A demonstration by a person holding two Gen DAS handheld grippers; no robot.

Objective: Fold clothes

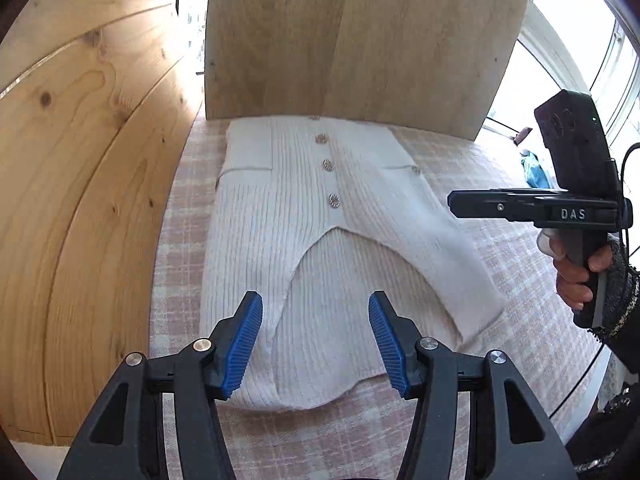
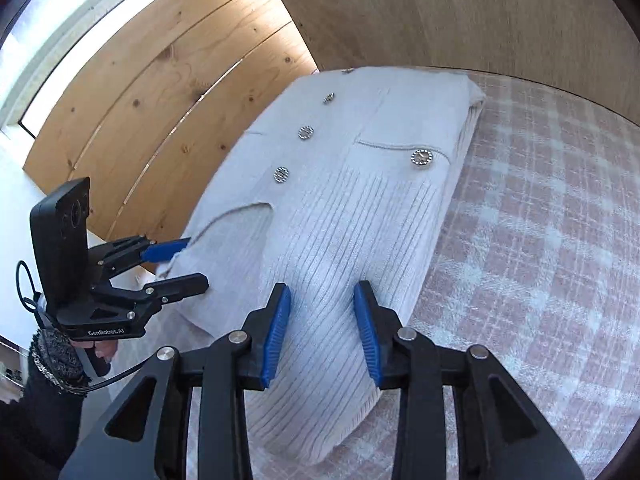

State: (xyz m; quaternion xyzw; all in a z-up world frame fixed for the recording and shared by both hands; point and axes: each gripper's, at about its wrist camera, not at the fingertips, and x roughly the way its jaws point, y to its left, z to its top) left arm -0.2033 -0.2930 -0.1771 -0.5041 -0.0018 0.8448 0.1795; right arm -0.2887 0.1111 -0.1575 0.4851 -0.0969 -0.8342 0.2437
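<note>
At far left a knotty pine wall (image 1: pixel 80 200) curves up beside the bed, its planks pale and glossy. Next to it lies a pink checked blanket (image 1: pixel 532 320), soft and nubbly, which gives the work a flat, clean bed. On the blanket rests the cardigan (image 1: pixel 304 216), a white ribbed knit with a row of sparkly round buttons (image 1: pixel 333 200) down the front and small pocket flaps on either side. It lies front up, its far end against an upright plywood board (image 1: pixel 360 40), and both sleeves appear folded in over the body, so the piece already forms a narrow oblong; I judge the side folds done and a fold along the length left to do.

The left gripper (image 1: pixel 316 340) hovers over the near hem with its blue ridged pads (image 1: pixel 246 344) spread wide and nothing between them, placed, I think, to take that hem. From the right wrist view it reaches in from the cardigan's left edge, jaws likewise parted.

Further right, the right gripper (image 2: pixel 322 328) hangs above the folded sleeve on that side, its jaws released and empty, fingers aimed along the ribs. In the left view it shows side-on, held by a hand (image 1: pixel 576 276) in a dark tweed cuff, clear of the knit
</note>
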